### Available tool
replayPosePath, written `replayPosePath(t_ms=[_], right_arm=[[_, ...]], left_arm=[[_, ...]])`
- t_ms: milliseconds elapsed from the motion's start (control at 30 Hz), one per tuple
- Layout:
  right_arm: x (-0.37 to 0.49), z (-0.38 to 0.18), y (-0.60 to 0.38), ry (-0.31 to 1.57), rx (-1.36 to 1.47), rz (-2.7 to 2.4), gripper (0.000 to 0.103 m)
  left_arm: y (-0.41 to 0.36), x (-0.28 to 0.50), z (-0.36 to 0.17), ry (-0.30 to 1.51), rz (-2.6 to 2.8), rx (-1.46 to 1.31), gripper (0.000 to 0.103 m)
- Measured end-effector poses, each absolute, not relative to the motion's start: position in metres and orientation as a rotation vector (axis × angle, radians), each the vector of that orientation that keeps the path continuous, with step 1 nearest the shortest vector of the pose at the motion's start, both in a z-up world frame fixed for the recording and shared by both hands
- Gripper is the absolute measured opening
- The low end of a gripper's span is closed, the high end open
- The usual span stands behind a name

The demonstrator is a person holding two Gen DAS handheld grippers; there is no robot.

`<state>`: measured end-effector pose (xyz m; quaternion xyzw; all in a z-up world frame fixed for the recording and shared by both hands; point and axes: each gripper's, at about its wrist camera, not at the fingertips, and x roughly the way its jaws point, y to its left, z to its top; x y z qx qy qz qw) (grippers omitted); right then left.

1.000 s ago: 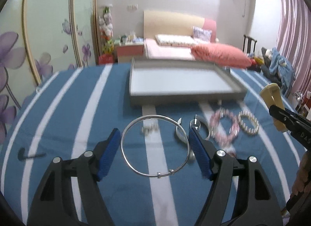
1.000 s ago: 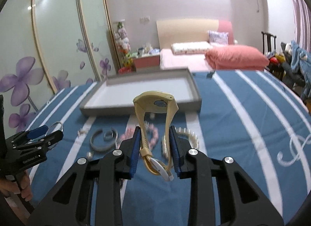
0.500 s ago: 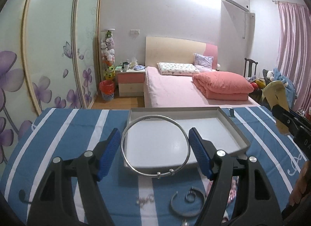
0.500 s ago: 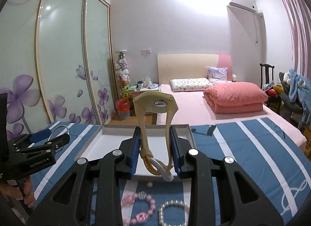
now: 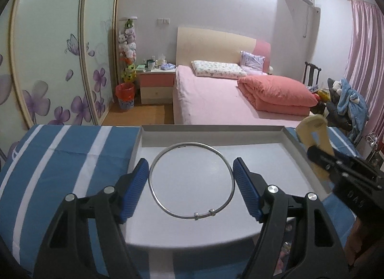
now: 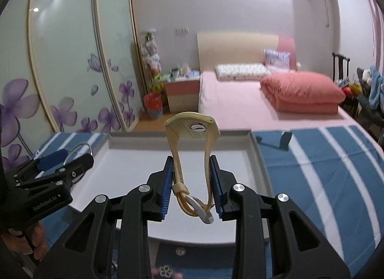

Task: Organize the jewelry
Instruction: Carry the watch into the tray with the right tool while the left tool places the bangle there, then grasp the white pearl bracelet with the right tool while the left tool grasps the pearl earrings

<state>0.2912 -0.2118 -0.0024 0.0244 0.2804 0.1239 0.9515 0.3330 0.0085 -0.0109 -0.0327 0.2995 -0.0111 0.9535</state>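
My left gripper [image 5: 191, 178] is shut on a thin silver bangle [image 5: 153, 185] and holds it flat above the grey tray [image 5: 276, 173]. My right gripper [image 6: 191, 178] is shut on a cream-yellow wristwatch [image 6: 192, 128], gripping its straps, with the watch case pointing up over the tray [image 6: 134, 166]. The watch also shows in the left wrist view [image 5: 312, 132] at the tray's right side. The left gripper with the bangle [image 6: 79, 152] shows in the right wrist view over the tray's left side.
The tray lies on a blue cloth with white stripes [image 5: 60, 159]. A pink bead bracelet [image 6: 165, 270] lies on the cloth below the tray's near edge. A small dark object [image 6: 285, 138] lies right of the tray. A bed [image 5: 216, 96] stands behind.
Both grippers have lifted from the jewelry on the cloth and moved forward over the tray, carrying the bangle and the watch. The loose bracelets have dropped out of the left view.
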Motion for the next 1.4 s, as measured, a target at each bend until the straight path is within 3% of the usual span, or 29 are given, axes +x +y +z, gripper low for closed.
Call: replayPosePath(t_ms=[233,333,467,700,1100,1400], right_arm=[[0.318,-0.036,-0.203,0.738,0.041,0.236,0.031],[0.321,-0.041,-0.201,0.763,0.029,0.225,0.037],[0.323,-0.04,-0.202,0.776,0.049,0.22,0.048],[0.312,-0.02,-0.208,0.722,0.057,0.237,0.048],[0.254,0.002,-0.234,0.663,0.07,0.238,0.048],[0.208,-0.035,-0.258,0.759,0.02,0.198,0.048]], left_arm=[[0.01,0.364,-0.038,0.693,-0.013,-0.079,0.07],[0.012,0.368,-0.045,0.709,-0.011,-0.078,0.071],[0.013,0.37,-0.045,0.7,-0.008,-0.081,0.072],[0.026,0.359,-0.033,0.674,0.017,-0.113,0.072],[0.048,0.284,-0.007,0.617,0.017,-0.149,0.077],[0.061,0.21,-0.019,0.625,0.01,-0.168,0.079]])
